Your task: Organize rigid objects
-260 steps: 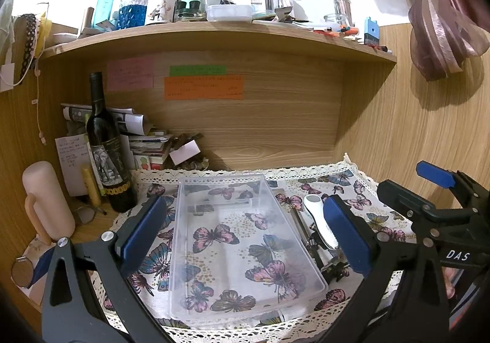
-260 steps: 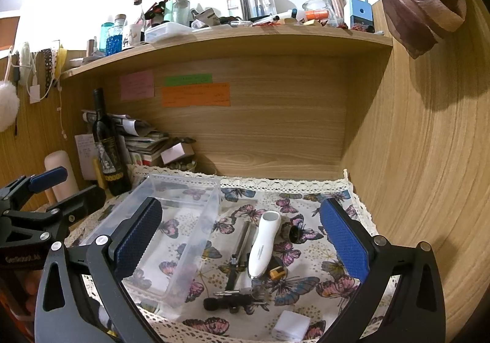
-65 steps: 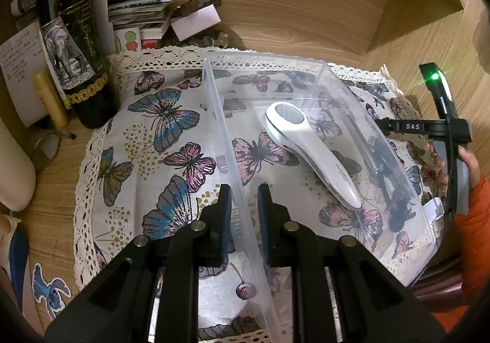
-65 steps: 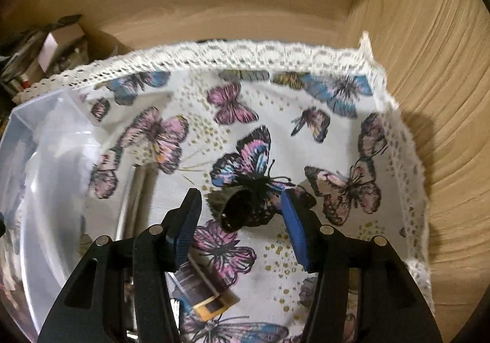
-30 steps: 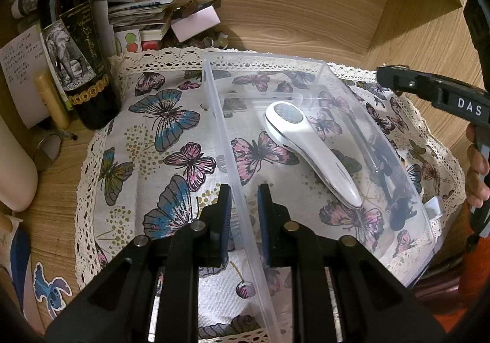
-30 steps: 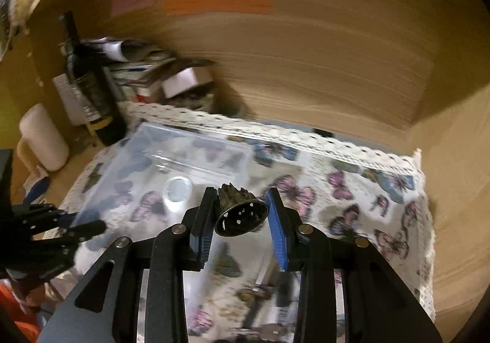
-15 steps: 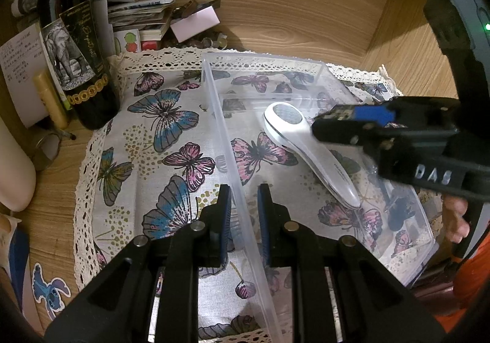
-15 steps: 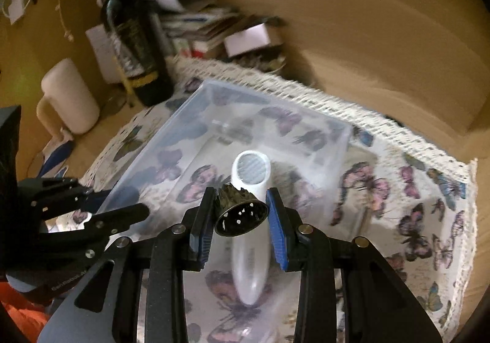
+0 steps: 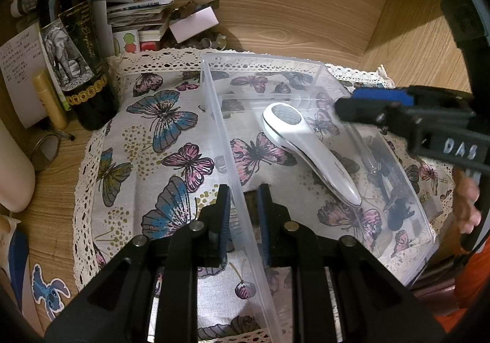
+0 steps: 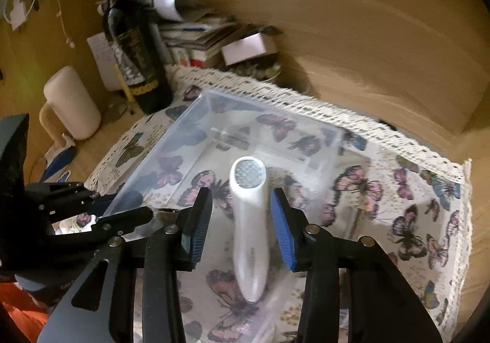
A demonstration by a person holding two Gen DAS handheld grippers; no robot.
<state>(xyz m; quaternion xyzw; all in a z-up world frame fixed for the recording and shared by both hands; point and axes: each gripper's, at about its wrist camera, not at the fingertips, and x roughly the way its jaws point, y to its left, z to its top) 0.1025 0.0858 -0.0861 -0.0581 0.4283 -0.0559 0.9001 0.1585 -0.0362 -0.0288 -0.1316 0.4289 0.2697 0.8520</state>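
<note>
Between the left claw's (image 9: 242,211) blue pads, clamped tight: the near-left wall of the clear plastic bin (image 9: 214,116), pads pressed on either side of the thin plastic. Ahead and to the right of that claw, inside the bin: a white handheld device (image 9: 306,150) lying flat, mesh head pointing away, slim tail toward the near corner. Beyond it, along the bin's right wall: some dark small objects (image 9: 395,214), too murky to name.

Above the bin, right claw (image 10: 242,217) spread wide, nothing between its pads, the white device directly below and ahead in the gap. Hanging in from the right in the left view, marked DAS.

Beneath everything: butterfly-print cloth (image 9: 165,128) with lace edging. Left of the left claw, well back: dark wine bottle (image 9: 70,45) upright on the wooden desk, papers stacked behind.
</note>
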